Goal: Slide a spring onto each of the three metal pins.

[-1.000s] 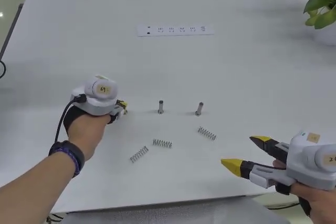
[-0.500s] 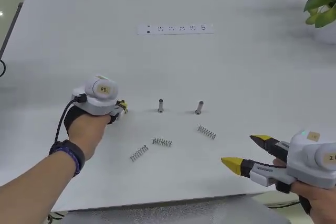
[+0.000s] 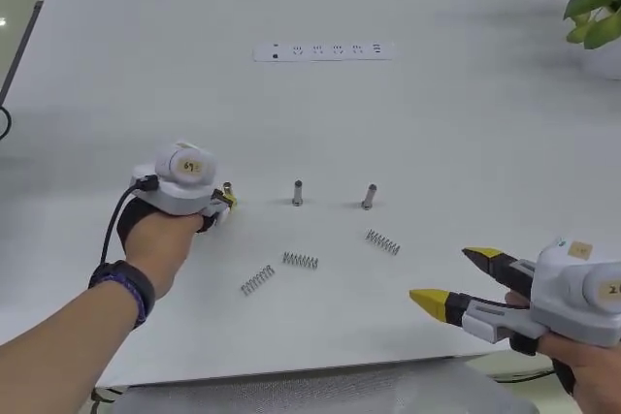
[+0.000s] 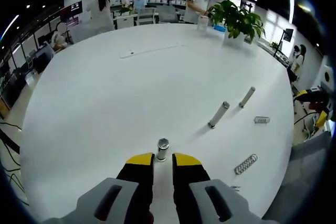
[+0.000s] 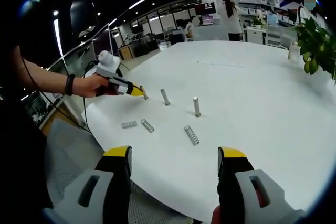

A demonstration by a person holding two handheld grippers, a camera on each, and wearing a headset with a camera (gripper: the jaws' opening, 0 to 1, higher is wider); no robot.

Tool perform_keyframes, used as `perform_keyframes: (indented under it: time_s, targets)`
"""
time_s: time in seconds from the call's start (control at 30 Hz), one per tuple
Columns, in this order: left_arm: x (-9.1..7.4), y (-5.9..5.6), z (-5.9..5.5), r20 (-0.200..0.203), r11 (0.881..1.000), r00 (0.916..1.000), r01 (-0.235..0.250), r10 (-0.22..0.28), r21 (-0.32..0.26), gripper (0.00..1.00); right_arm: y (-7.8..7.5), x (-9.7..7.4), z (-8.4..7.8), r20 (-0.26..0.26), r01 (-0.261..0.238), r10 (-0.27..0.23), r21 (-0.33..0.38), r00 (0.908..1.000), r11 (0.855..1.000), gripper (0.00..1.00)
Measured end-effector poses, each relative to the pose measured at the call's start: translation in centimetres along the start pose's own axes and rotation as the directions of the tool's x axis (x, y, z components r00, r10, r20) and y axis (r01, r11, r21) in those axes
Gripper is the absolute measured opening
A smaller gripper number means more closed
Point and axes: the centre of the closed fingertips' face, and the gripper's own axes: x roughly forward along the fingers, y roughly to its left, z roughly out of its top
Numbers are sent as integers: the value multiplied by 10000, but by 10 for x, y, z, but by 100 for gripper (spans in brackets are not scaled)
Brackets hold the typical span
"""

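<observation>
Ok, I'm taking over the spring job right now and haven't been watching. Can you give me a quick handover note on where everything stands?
Left tool: jaws a narrow gap apart, holding nothing, tips at the leftmost upright metal pin.
Right tool: wide open, empty, over the near right part of the white table.
Middle metal pin and right metal pin stand upright, bare.
Three small coiled steel springs lie flat in front of the pins: left spring, middle spring, right spring.
Done: nothing fitted.
Left: one spring onto each of the three pins.
</observation>
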Motion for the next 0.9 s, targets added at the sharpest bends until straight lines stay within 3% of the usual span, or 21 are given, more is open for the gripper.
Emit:
perform_keyframes:
  time_s: [0.43, 0.9]
  targets:
    - [-9, 0, -11, -137, 9999, 9998, 112, -112, -7, 10, 0, 1, -1, 21, -39, 39, 15, 10000, 10000, 65]
    - [-33, 3, -30, -44, 9992, 9993, 367, -367, 140, 15, 0, 2, -1, 54, -86, 86, 27, 9999, 10000, 66]
